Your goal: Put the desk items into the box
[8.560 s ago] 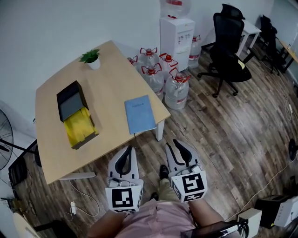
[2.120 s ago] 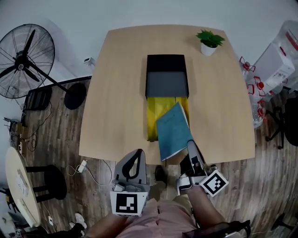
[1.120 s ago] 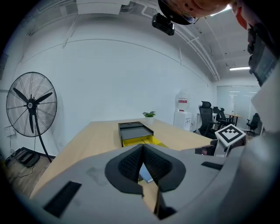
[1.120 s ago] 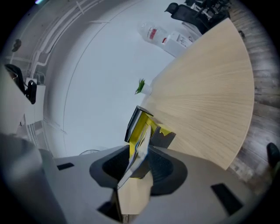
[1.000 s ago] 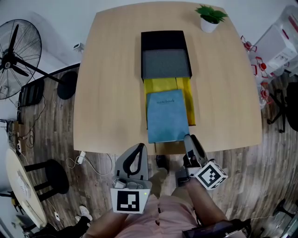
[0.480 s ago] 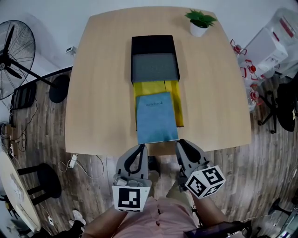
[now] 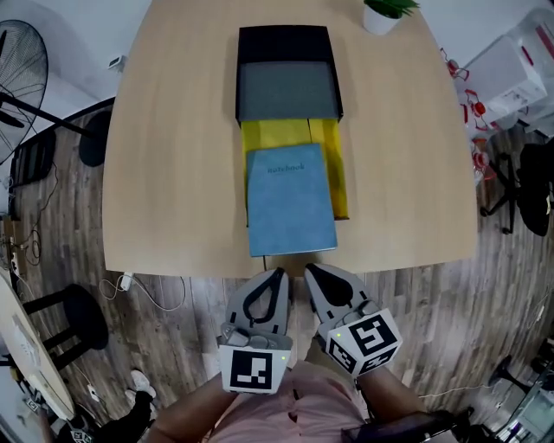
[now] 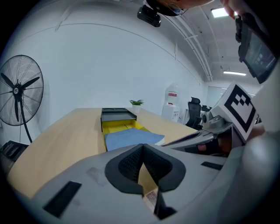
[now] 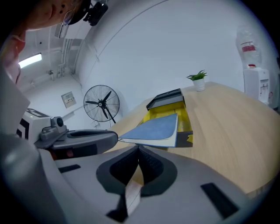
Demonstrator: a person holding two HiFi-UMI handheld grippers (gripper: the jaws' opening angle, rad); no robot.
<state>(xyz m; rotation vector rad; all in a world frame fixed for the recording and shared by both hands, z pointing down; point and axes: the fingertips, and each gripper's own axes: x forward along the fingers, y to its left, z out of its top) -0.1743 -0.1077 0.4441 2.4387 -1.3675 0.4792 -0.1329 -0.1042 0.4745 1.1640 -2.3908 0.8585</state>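
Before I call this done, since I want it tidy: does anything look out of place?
The blue notebook lies atop the yellow box, overhanging its near end rather than sitting inside.

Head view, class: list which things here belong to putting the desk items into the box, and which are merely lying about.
Belong to the job:
- blue notebook, lying over the open yellow box
- left tool and right tool, both shut and empty

Merely lying about:
- potted plant on the table
- fan
- stool
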